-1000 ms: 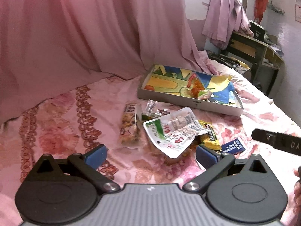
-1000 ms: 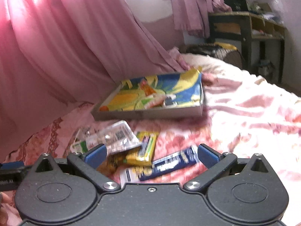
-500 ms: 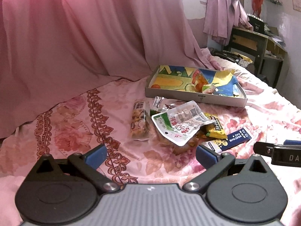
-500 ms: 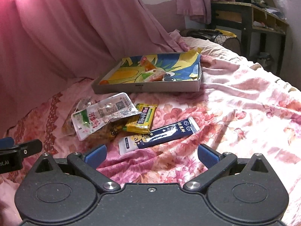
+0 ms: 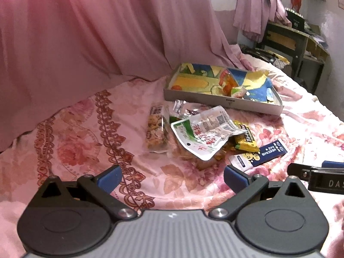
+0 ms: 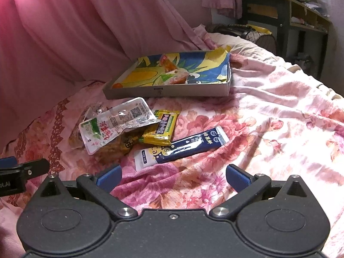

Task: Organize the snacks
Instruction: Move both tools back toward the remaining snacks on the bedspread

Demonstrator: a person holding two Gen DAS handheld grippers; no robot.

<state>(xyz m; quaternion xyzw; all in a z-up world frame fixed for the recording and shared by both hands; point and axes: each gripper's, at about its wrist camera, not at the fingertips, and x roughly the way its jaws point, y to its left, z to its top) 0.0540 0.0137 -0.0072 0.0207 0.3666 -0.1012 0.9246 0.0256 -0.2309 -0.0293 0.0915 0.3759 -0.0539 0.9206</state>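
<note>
I am holding the left gripper [image 5: 172, 175] low over the bed [image 5: 71, 150], and its blue fingers [image 5: 108, 176] are standing spread wide, released, gripping nothing and touching nothing — only the floral bedspread is showing between them. Ahead of it, going from left to right, the snacks are lying in a loose pile: a clear pack of brownish bits [image 5: 155, 129] at the left edge, then the white-and-green pouch [image 5: 204, 137] lying on top of the heap, the yellow packet [image 5: 246, 139] partly tucked under that pouch, and the dark blue stick sachet [image 5: 261, 153] just beside the yellow one on the right. Beyond the pile, the shallow box [image 5: 223, 102] with the colourful lining is sitting on the bed, with an orange-red wrapper [image 5: 229, 81] and another small snack already lying inside it.

I am keeping the right gripper [image 6: 173, 175] above the bedspread too, its fingers [image 6: 237, 176] equally wide apart and empty — nothing is clamped between them. The dark blue stick sachet [image 6: 182, 148] is lying nearest to it, just ahead of the gap, not in contact. In the background on the right a dark desk [image 6: 286, 10] is standing beyond the bed.
</note>
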